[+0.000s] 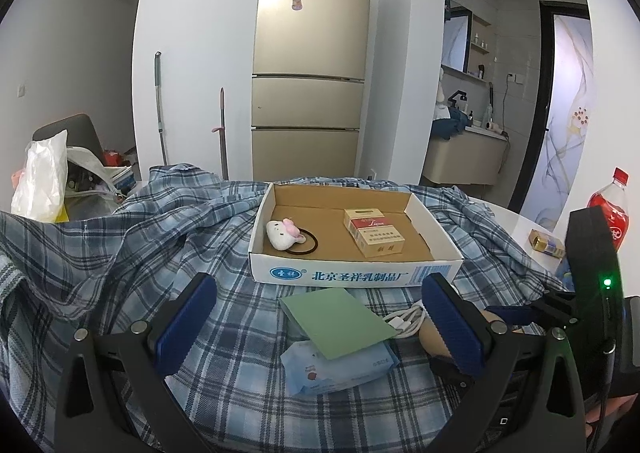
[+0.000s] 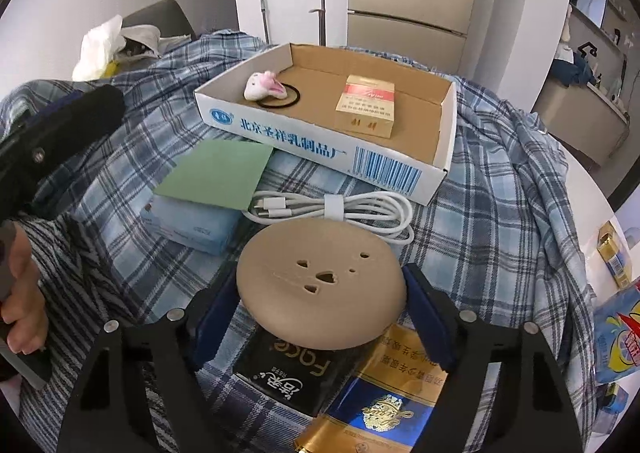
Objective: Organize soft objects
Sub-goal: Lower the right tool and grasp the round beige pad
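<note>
Right wrist view: right hand-held gripper (image 2: 322,309) closed on the tan sponge (image 2: 320,285), pads pressing both its sides, held above the packets near the table's near edge, with the box (image 2: 320,145) beyond the cable (image 2: 332,209). Best done by keeping the squeeze light so the sponge does not pop out, lifting clear of the box's near wall, then lowering onto the bare cardboard between plush (image 2: 264,87) and carton (image 2: 366,107) before releasing. Left hand-held gripper (image 1: 320,329) spread wide and empty over the green card (image 1: 340,323); better kept out of the path.
</note>
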`<control>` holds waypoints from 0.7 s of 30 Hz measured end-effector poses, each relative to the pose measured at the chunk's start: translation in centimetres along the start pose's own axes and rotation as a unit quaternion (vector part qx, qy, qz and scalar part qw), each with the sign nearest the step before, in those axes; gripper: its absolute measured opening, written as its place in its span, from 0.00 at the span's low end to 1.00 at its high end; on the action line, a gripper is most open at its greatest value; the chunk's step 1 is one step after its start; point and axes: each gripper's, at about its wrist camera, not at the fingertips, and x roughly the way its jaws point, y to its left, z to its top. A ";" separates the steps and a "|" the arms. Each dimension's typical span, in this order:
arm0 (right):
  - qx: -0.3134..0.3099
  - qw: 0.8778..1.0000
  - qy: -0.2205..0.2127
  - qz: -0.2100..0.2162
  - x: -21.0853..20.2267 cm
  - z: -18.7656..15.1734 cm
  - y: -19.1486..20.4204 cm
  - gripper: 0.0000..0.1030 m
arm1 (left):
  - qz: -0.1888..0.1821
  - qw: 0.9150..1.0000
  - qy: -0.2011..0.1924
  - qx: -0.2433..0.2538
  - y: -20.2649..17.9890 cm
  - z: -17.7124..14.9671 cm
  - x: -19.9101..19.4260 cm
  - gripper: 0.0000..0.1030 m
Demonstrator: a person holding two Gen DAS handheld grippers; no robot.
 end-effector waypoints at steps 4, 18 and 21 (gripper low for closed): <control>0.001 1.000 0.023 0.006 0.8 0.2 -0.1 0.78 | 0.000 1.000 0.000 0.000 -0.1 0.0 0.0 1.00; 0.006 0.999 0.026 0.027 0.9 0.2 -0.3 0.78 | -0.002 1.000 0.000 0.003 -0.2 0.0 0.0 1.00; 0.020 0.998 0.031 0.043 1.1 0.2 -0.7 0.79 | -0.002 1.000 0.001 0.003 -0.3 -0.1 0.1 1.00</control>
